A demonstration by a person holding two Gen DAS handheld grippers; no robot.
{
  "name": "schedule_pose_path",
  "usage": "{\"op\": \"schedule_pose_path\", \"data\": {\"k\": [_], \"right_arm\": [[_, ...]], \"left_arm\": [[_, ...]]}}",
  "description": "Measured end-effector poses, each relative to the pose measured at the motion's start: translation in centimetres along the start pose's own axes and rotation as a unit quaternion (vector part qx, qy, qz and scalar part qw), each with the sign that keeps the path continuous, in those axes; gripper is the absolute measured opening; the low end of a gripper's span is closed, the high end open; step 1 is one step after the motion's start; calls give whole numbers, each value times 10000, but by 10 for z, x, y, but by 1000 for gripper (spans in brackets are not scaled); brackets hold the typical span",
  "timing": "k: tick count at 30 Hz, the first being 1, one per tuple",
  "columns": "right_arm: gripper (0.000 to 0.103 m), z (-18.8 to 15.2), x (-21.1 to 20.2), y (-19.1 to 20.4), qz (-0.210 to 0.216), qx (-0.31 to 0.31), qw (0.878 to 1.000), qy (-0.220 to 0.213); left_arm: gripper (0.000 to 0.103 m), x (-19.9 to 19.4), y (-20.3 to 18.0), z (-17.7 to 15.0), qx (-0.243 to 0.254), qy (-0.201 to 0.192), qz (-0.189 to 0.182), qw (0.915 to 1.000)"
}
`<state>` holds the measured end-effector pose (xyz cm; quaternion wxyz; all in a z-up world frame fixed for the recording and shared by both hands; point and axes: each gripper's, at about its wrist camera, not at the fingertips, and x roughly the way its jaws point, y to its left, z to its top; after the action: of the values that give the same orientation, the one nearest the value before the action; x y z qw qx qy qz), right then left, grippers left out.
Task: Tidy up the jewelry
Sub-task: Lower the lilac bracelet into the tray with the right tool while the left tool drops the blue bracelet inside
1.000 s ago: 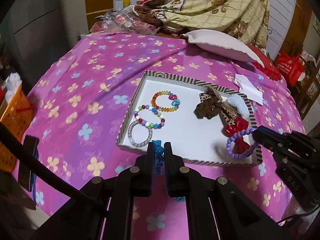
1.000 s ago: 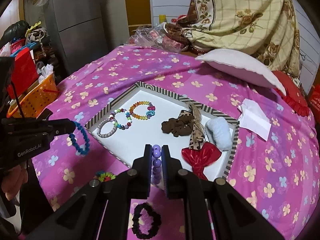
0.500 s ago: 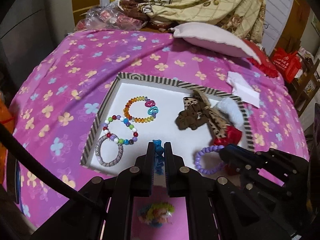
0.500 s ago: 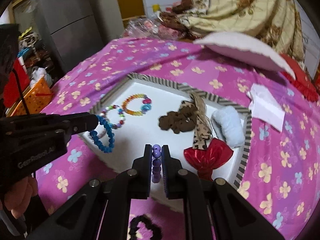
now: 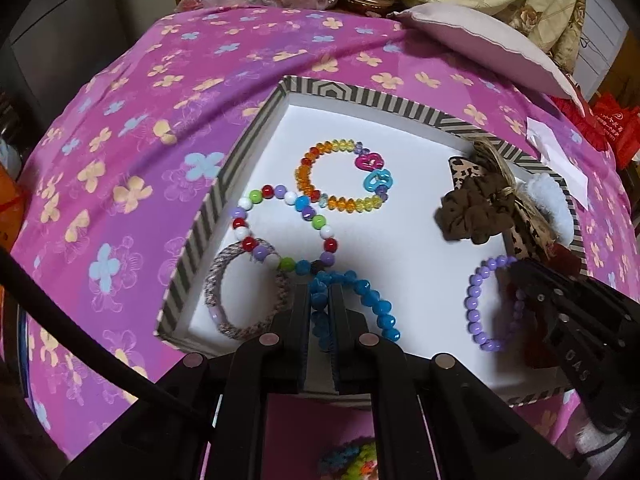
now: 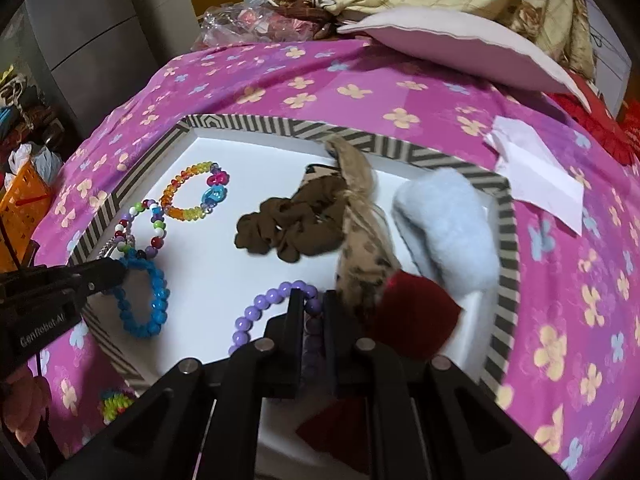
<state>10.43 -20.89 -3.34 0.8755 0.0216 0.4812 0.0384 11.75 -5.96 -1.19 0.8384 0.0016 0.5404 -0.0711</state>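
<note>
Tray: the striped-rim box lid (image 5: 224,184) lies flat on the pink flowered bedspread (image 5: 132,128); its white floor serves as the sorting surface.
Tray's left side: a grey woven band (image 5: 218,312), a mixed-colour bead bracelet (image 5: 256,196) and an amber bead bracelet with heart charms (image 5: 320,200) lie flat and close together, apparently a bracelet group.
Left gripper (image 5: 319,304): its jaws pinch the blue bead bracelet (image 5: 376,304), whose loop droops onto the tray floor just beside the mixed-colour one; likely held low so it lands with the other bracelets.
Right gripper (image 6: 311,312): clamped tight on the purple bead bracelet (image 6: 256,308), its loop resting on the white floor near the tray's front.
Tray's right side: brown scrunchie (image 6: 288,224), leopard-print bow (image 6: 360,256), red bow (image 6: 416,312) and pale blue fluffy hair tie (image 6: 444,232) bunch together, seemingly the hair-accessory group.
Outside the tray: a rainbow scrunchie (image 6: 114,400) waits on the bedspread, unsorted.
</note>
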Motion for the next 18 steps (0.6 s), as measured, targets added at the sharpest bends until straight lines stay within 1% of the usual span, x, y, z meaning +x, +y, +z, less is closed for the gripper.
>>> {"op": "schedule_pose_path", "data": {"k": [3,4,6,7,8,10,12,17,18], "right_arm": [[10,1,-5,0,1,27,9999,-119],[12,1,-8,-1,27,25,9999,-150],[21,-2,-15,-3,10,52,9999,-160],[22,-4,-18,-4,6,82,9998,-159],[23,-6,-23,-5,38,101,9998,-171],[26,-14,-34,-4,79,116,9997,-217],[33,-21,-46,-3,96,110,9995,-291],[44,-38,-70,3,122,92,9990,-412],[44,-42,-75,5,116,79,9989,-437]], "left_arm": [[25,-2,-4,0,10,-59,2,10000],[25,-4,-4,0,20,-83,11,10000],[25,-9,-4,-1,25,-152,4,9999],[26,-11,-3,-1,14,-153,0,9999],[28,-13,-2,-2,3,-132,-9,9999],[40,-17,0,-3,-25,-128,-54,9999],[45,-23,2,-7,-12,-165,-58,9998],[46,-39,3,-20,29,-280,8,9996],[46,-42,4,-22,35,-316,22,9995]]}}
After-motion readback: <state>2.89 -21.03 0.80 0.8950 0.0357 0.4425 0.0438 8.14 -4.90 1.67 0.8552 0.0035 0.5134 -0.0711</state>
